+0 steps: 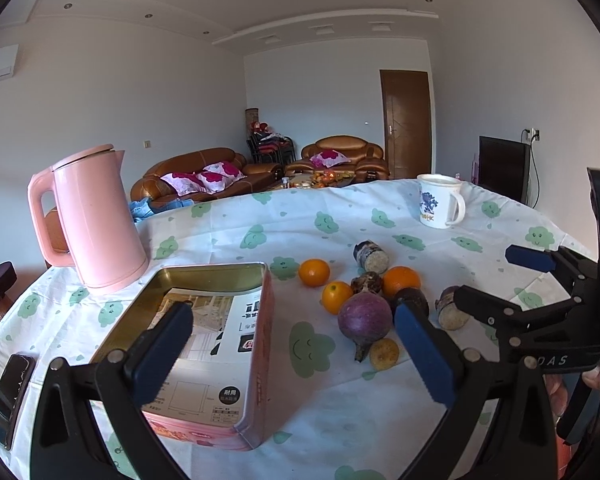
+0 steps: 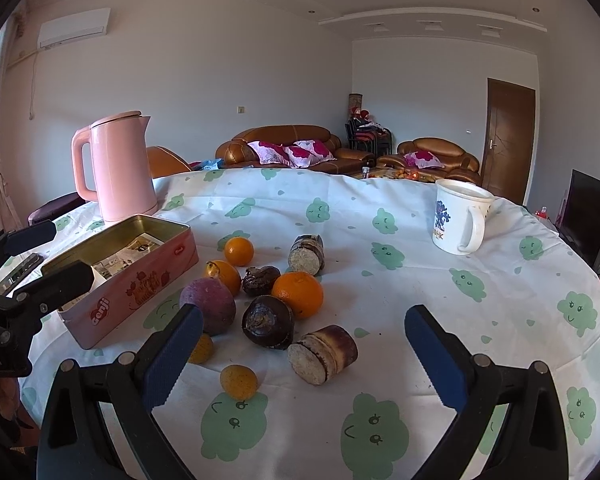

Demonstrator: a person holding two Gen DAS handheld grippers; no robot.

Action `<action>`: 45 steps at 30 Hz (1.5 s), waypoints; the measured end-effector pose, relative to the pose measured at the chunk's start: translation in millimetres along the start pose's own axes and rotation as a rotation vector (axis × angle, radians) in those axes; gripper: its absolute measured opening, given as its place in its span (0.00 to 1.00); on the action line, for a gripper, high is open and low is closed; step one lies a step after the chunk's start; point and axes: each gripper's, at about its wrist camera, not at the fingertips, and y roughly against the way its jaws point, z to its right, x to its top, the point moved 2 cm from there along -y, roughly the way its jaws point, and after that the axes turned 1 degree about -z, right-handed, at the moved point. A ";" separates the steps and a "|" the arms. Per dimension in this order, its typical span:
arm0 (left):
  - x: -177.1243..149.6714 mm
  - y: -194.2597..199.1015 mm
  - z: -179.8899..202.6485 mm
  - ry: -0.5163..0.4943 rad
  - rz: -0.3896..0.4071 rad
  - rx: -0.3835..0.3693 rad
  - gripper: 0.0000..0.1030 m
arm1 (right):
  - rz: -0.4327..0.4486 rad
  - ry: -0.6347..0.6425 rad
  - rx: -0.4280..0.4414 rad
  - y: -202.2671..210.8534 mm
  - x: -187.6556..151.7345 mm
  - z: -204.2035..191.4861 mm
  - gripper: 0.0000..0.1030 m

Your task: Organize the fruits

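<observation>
Nearest you, your right tool (image 2: 304, 354) stands wide open and holds nothing; a cut sugarcane piece (image 2: 323, 354) lies on the counter (image 2: 440, 280) between its fingers, and a small yellow fruit (image 2: 238, 381) sits just beside its left finger. Your left tool (image 1: 294, 354) is likewise spread wide and empty, with its left finger over the open pink tin (image 1: 208, 344) and its right finger just beside the purple radish (image 1: 365, 317). Beyond lie dark, round pieces, possibly water chestnuts (image 2: 268, 322), three oranges (image 2: 298, 294) and a second sugarcane piece (image 2: 307, 254), all clustered right of the tin. Farther back stand the pink kettle (image 1: 96, 216), left, and the white mug (image 2: 460, 216), right.
</observation>
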 end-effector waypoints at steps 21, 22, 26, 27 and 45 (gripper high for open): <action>-24.2 -50.9 31.3 0.017 -0.228 -0.185 0.80 | -0.155 0.021 0.004 -29.2 -14.3 20.2 0.72; -24.7 -52.1 32.3 0.016 -0.234 -0.190 0.79 | -0.165 0.017 0.011 -31.2 -14.8 21.2 0.70; -25.2 -56.5 37.7 0.007 -0.257 -0.214 0.69 | -0.198 0.022 0.025 -37.1 -15.8 22.5 0.69; -25.6 -58.7 38.8 0.007 -0.269 -0.225 0.64 | -0.208 0.020 0.032 -39.1 -15.9 23.0 0.67; -31.0 -82.8 52.9 -0.006 -0.385 -0.311 0.33 | -0.318 -0.021 0.124 -62.0 -18.8 25.3 0.47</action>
